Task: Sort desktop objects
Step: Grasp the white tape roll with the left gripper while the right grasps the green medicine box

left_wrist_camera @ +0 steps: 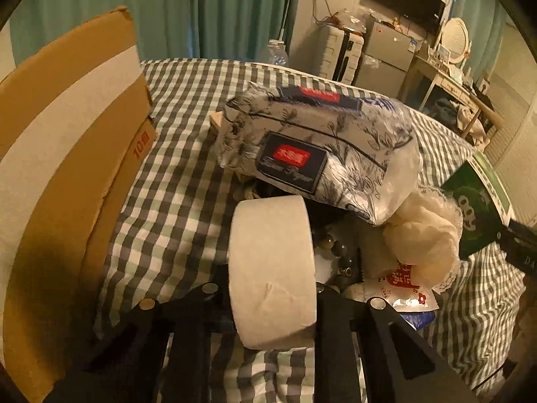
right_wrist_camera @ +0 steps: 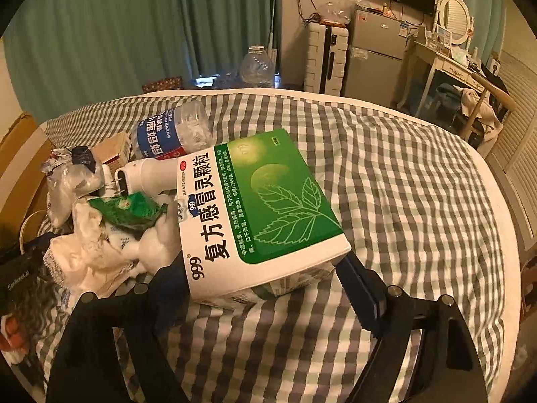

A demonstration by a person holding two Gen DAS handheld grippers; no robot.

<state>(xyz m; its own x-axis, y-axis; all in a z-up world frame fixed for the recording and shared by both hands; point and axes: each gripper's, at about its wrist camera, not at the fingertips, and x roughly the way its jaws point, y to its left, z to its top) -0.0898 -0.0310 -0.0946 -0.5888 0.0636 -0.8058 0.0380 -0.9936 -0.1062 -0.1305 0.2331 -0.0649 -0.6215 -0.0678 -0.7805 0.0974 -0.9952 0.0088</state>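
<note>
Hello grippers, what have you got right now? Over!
Left gripper shut on white paper roll. Right gripper shut on green-and-white medicine box. Floral tissue pack and cluttered pile ahead; brown cardboard box at left.

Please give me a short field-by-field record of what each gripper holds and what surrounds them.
surface: checked bedsheet
left gripper: shut on white tape roll
right gripper: shut on green medicine box
pile beside the box: tissue pack, water bottle, white cloth
far left: cardboard box
</note>
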